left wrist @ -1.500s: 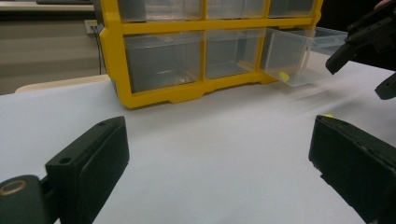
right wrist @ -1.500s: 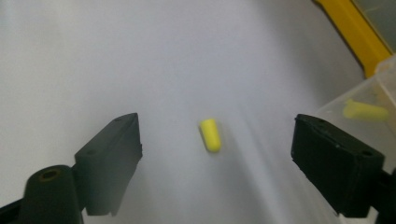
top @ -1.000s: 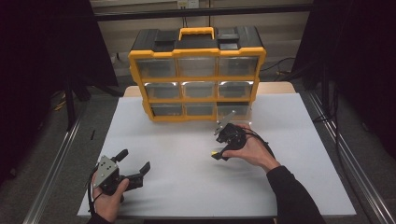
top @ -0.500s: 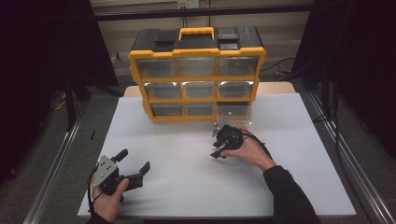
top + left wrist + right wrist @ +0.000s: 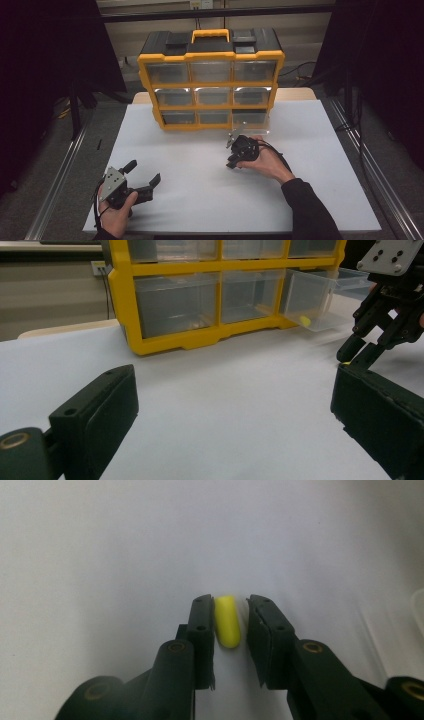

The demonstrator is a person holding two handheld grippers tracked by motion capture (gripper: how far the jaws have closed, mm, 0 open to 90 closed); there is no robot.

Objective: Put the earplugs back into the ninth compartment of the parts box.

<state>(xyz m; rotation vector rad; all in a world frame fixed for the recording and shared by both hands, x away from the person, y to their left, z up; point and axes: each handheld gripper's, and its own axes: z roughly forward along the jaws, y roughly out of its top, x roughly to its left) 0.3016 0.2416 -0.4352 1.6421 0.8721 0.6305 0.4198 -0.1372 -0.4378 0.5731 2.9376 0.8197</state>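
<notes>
While the right tool (image 5: 229,622) has just been closing around the yellow peg (image 5: 227,621), a gap at the peg's 3 o'clock side means it could roll free.

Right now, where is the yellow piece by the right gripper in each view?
High view: too small to make out; it lies at the tips of the right gripper, right of centre.
Left gripper view: the yellow piece is a speck at far right, under that gripper's tips.
Right gripper view: centre, between the jaws, which have just been closing.
Shared landmark: the right gripper.
</notes>
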